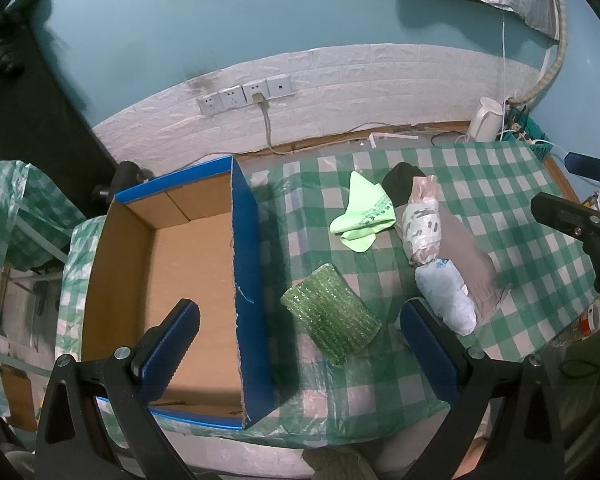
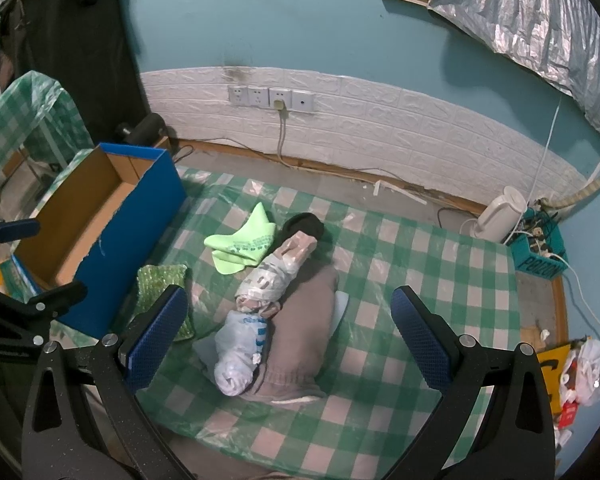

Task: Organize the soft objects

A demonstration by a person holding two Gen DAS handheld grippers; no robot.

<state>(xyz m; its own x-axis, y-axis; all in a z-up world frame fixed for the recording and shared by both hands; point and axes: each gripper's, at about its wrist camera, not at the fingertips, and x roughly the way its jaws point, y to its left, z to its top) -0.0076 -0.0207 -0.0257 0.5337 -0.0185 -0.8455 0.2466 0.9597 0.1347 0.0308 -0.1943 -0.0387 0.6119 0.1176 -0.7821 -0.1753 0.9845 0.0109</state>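
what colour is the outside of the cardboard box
Blue outside, plain brown cardboard inside. The box shows best in the left wrist view.

The left gripper is matte black, its frame two wedge-shaped arms with triangular cut-outs — each carrying silver round-head screws. Its fingers wear blue pads with a ridged inner edge. The right gripper matches it — black speckled frame, silver screws, blue pads with dotted texture.

Box left of sponge, bundles right
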